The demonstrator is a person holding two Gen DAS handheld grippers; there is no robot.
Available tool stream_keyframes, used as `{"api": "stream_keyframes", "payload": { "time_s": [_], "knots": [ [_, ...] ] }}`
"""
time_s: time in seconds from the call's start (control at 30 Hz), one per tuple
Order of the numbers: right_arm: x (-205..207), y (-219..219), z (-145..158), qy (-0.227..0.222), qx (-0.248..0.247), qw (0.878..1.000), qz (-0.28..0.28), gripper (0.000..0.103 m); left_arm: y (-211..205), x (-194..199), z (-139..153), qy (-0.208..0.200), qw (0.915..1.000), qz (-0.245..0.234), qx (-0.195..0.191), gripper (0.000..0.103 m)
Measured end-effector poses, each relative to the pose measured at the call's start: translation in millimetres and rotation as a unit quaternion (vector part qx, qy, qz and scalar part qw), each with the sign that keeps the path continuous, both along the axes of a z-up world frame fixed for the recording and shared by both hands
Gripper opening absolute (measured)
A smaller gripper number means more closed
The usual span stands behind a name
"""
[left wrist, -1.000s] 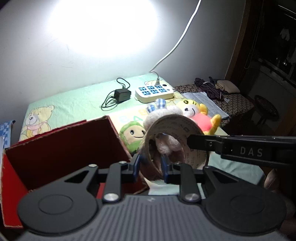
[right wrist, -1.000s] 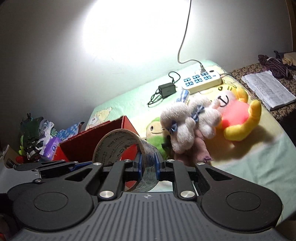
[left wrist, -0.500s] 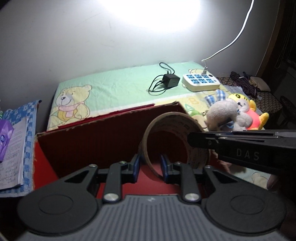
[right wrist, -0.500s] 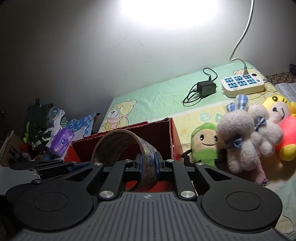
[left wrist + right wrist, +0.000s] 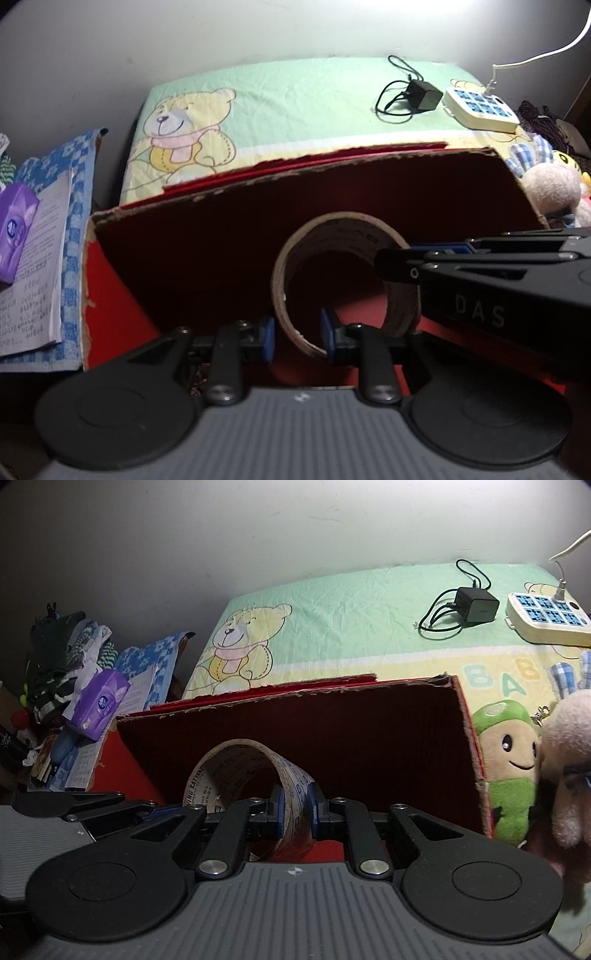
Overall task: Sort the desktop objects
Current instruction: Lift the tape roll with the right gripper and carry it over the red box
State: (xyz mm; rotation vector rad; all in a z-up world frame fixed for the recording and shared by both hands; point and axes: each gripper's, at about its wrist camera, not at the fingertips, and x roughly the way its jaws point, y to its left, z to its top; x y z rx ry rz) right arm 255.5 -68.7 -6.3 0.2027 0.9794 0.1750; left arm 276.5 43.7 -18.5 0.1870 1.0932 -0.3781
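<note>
My left gripper and right gripper each pinch wall of tape roll, hung inside open red cardboard box, box floor directly below, roll's hole facing left camera, right gripper clamping its far side

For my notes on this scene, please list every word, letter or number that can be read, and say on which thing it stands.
"DAS": on the side of the right gripper.
"BAB": pastel letters on the bedsheet beside the red box.
"TAI": part of the print inside the tape roll; the remaining print is too small to read.
Purple tissue pack: logo blurred.
Paper sheets: text too small.
</note>
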Motion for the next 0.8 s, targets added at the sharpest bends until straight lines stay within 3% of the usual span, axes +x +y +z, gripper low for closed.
{"api": "stream_keyframes", "payload": {
  "time_s": [0.13, 0.4, 0.53, 0.8],
  "knots": [
    [12.9, 13.2, -9.4, 0.022, -0.005, 1.000, 0.010, 0.014, 4.6, 11.2, -9.0, 0.018, 0.9996, 0.009, 0.018, 0.025],
    [33.5, 29.2, -22.9, 0.049, -0.027, 0.998, 0.019, 0.014, 18.6, 15.5, -8.7, 0.012, 0.9989, 0.026, 0.036, 0.036],
    [42.0, 31.6, -28.8, 0.062, -0.014, 0.998, 0.019, 0.014, 27.0, 19.5, -9.7, 0.026, 0.9989, 0.032, 0.021, 0.039],
    [54.4, 41.6, -45.5, 0.076, 0.023, 0.997, 0.023, 0.014, 23.0, 12.3, -6.4, -0.006, 0.9992, 0.021, 0.035, 0.042]
  ]
}}
